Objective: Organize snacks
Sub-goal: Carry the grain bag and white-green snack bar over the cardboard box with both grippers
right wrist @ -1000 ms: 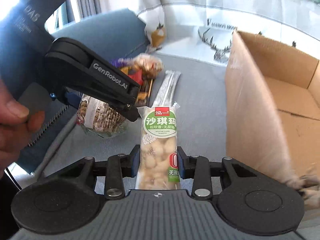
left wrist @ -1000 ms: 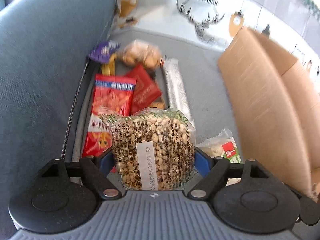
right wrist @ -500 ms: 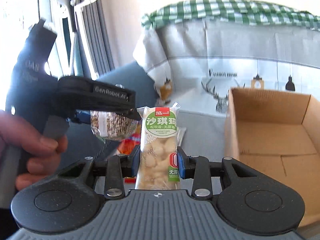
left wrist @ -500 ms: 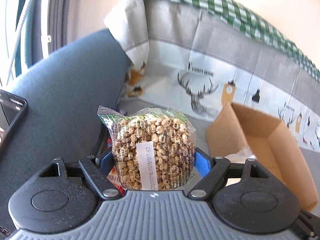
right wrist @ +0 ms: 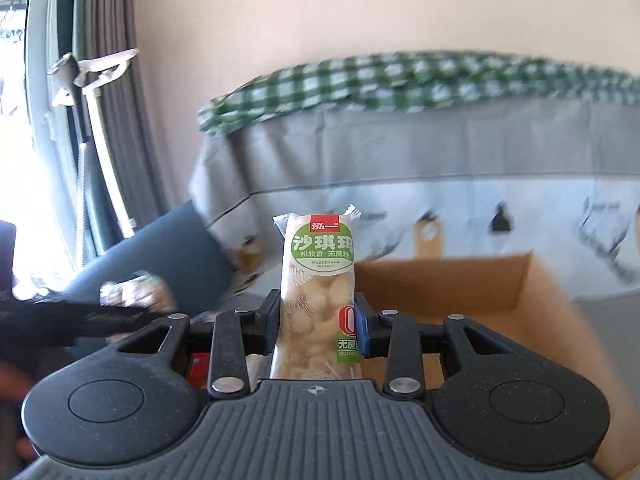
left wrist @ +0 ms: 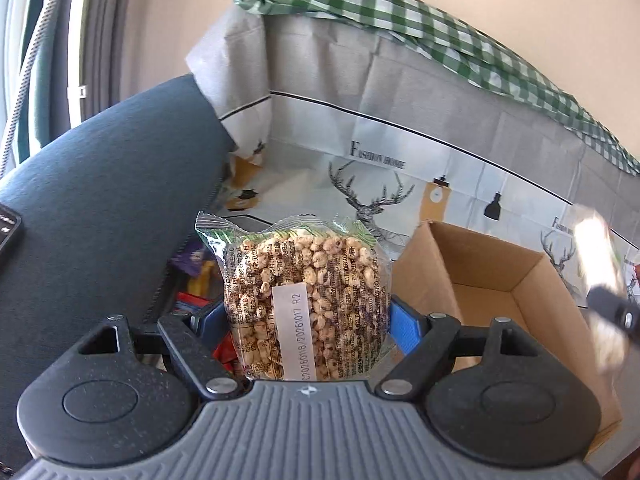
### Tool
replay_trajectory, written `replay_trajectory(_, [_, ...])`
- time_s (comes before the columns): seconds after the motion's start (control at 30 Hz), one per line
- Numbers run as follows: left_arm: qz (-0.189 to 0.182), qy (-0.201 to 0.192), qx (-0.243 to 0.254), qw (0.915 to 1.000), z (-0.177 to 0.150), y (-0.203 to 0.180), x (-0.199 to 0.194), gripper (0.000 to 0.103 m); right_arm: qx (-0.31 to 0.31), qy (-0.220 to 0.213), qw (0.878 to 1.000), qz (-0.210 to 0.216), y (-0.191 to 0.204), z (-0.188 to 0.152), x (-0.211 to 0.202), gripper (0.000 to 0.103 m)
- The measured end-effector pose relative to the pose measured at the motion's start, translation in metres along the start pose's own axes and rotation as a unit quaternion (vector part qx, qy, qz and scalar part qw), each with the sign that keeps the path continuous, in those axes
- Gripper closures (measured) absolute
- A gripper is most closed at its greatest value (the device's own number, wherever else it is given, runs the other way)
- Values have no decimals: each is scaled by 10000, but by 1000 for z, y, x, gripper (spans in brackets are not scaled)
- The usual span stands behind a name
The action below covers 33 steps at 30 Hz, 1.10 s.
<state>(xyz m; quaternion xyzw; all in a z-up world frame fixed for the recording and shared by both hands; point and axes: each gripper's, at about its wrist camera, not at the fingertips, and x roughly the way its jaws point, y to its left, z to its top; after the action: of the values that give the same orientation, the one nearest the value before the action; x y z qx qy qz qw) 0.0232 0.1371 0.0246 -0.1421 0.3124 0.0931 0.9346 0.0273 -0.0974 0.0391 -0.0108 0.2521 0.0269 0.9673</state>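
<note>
Snacks: two are held up in the air, one per gripper. Left gripper (left wrist: pixel 308 316) has its fingers (left wrist: pixel 404 330) wide apart but clamped on both sides of a clear puffed-grain pack (left wrist: pixel 306 304), upright, white sticker down its front reading "C20260118/20261017 R2". Right gripper (right wrist: pixel 318 320) has its fingers (right wrist: pixel 363 332) narrow, pinching a slim pack (right wrist: pixel 318 300), upright; red tab on top, green label w/ Chinese characters and "WUZHETANG", red "0" lower down.

Vs 1 s ago: both grippers have come up off the sofa seat and tilted up. Left view then looked down on the loose snack pile; now only a bit of the pile (left wrist: pixel 192 280) shows below the grain pack (purple, yellow, red wrappers), and the view takes in the sofa arm (left wrist: pixel 104 200), deer-print cover (left wrist: pixel 400 152), green check cloth (left wrist: pixel 360 8) and wall. Box (left wrist: pixel 492 280) was a blurred side wall at right; now its open top shows, to the right of and beyond the grain pack. Right view then showed the left gripper close, upper left; now it's a dark blur (right wrist: pixel 76 320) low left. Grip on both packs unchanged.

Cover print reads "FASHION HOME". Phone edge (left wrist: pixel 8 232) on the sofa arm, far left. Box (right wrist: pixel 444 292) in the right view sits behind the slim pack, open; curtain (right wrist: pixel 116 120) at left.
</note>
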Motion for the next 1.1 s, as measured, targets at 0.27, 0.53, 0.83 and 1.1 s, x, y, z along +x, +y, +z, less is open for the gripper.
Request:
replay_trajectory(0.27, [-215,23,158,9996,-3,-29,8,18,503,199,9963,-667,-67,-17,2,65])
replay_trajectory(0.53, [-500,11,168,9986,-5,-64,21,18,202,173,9947,-995,-85,-27,-12,65])
replay_trajectory(0.83, [-871,-371,786,9924,-26,-130,27,18,53,185,9903,-1376,-112,-34,-24,65])
replay_trajectory(1.1, [-1347,-714,1219,9808,-44,-161,34,18,105,279,9871,-1573,-129,-40,-23,65])
